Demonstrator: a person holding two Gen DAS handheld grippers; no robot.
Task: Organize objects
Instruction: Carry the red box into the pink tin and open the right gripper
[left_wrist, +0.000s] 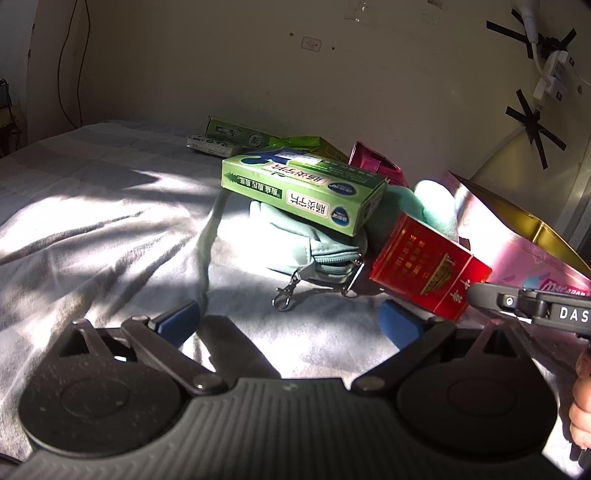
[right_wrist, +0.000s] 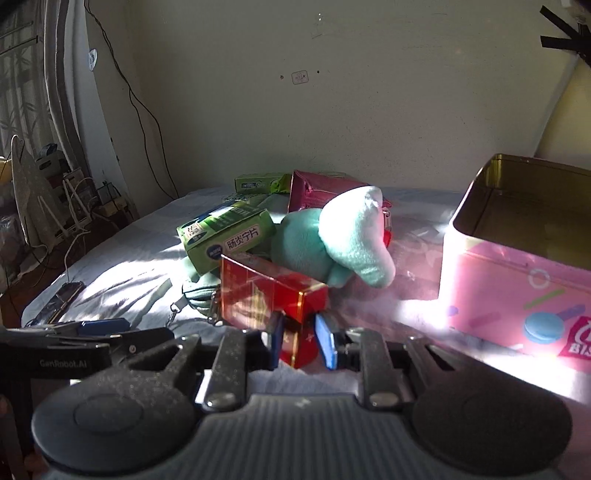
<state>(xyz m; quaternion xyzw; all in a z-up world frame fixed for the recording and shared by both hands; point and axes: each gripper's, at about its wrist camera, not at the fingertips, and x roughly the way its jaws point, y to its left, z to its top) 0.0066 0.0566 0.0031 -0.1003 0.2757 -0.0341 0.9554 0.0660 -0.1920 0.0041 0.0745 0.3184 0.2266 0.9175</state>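
Observation:
A red box (right_wrist: 269, 295) (left_wrist: 428, 273) is pinched at its near end between the blue pads of my right gripper (right_wrist: 301, 339), tilted and held just off the bedsheet. It lies against a teal plush toy (right_wrist: 332, 240) and a teal zip pouch (left_wrist: 306, 247). A green medicine box (left_wrist: 306, 192) (right_wrist: 229, 236) rests on top of the pouch. My left gripper (left_wrist: 288, 321) hovers open over the sheet in front of the pouch, with nothing between its fingers. An open pink tin (right_wrist: 517, 280) stands to the right.
More green boxes (left_wrist: 236, 133) and a magenta box (right_wrist: 317, 188) lie behind the pile near the wall. A grey-white sheet (left_wrist: 110, 221) stretches to the left. Cables and clutter sit on the floor past the bed's left edge (right_wrist: 66, 221). A hand (left_wrist: 581, 406) shows at the right.

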